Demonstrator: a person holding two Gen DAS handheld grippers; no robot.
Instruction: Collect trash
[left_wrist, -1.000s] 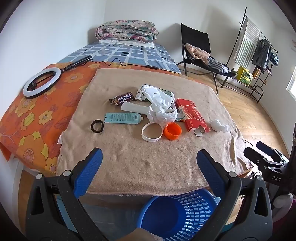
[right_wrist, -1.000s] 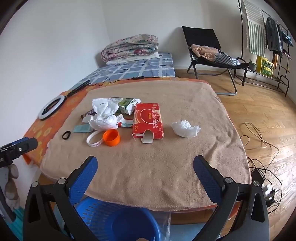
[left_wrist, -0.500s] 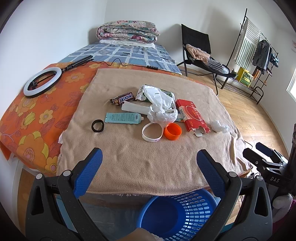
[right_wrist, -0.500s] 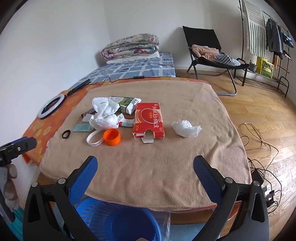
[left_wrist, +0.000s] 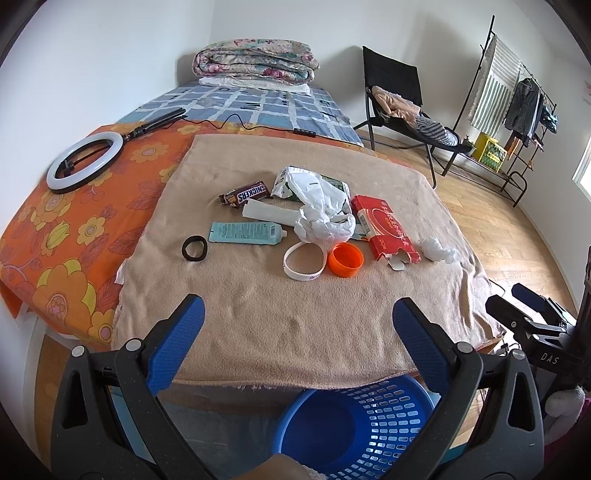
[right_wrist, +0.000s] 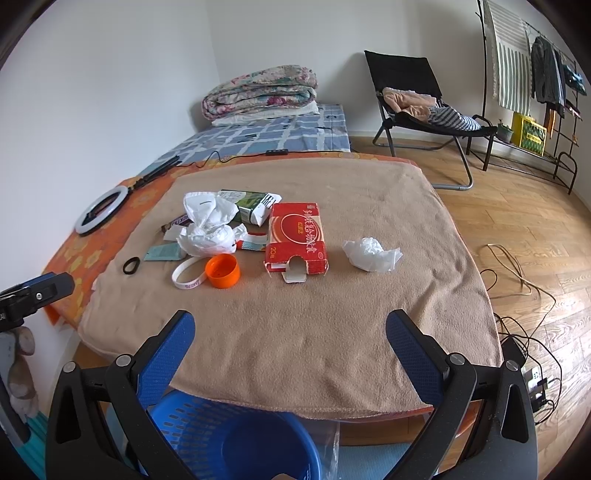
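Trash lies on a tan blanket (left_wrist: 295, 325): a Snickers wrapper (left_wrist: 245, 193), a teal tube (left_wrist: 246, 233), a white plastic bag (left_wrist: 321, 210), a red box (left_wrist: 384, 228), an orange cap (left_wrist: 346, 259), a white band (left_wrist: 304, 259), a black ring (left_wrist: 194, 248) and a crumpled tissue (right_wrist: 371, 253). The red box (right_wrist: 297, 236) and orange cap (right_wrist: 222, 270) also show in the right wrist view. A blue basket (left_wrist: 354, 424) stands on the floor below the blanket's near edge. My left gripper (left_wrist: 295, 321) and right gripper (right_wrist: 290, 328) are open and empty, above the near edge.
An orange flowered sheet (left_wrist: 74, 236) with a ring light (left_wrist: 85, 162) lies left. A folded quilt (left_wrist: 255, 62) sits at the bed's far end. A black chair (right_wrist: 417, 107) and clothes rack (right_wrist: 535, 74) stand on the wood floor; cables (right_wrist: 517, 280) lie right.
Both grippers have drifted very slightly; the views shift a little. Nothing on the blanket has moved, and both grippers stay open.
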